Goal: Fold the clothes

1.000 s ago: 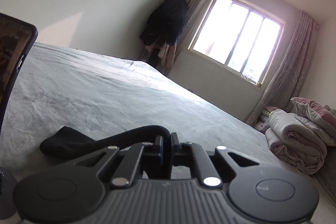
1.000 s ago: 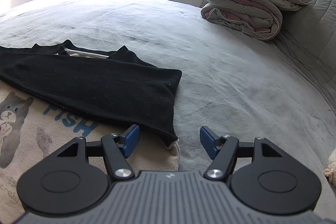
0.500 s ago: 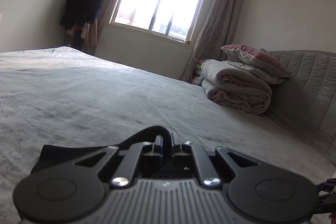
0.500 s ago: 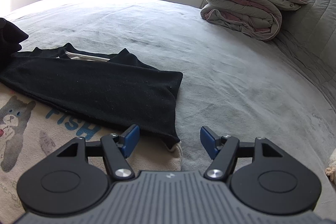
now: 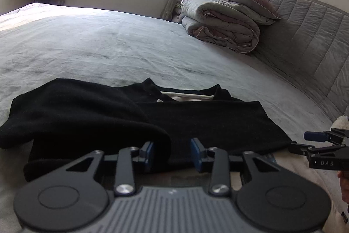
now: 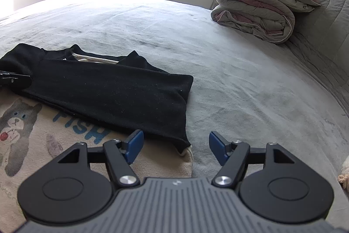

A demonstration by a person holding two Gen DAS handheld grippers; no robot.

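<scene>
Black knit, the sweater lies on the grey bed, its long axis running left to right across both views. The left tool is opening over the folded-in sleeve, cloth between its jaws but unpinched. The right tool hovers open and empty, nearest the sweater's right-hand near corner.

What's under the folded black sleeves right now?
Under the black sleeves lies the cream shirt front, showing a cat print and "FISH" lettering. The upper part of the shirt front is covered, so unseen.
</scene>
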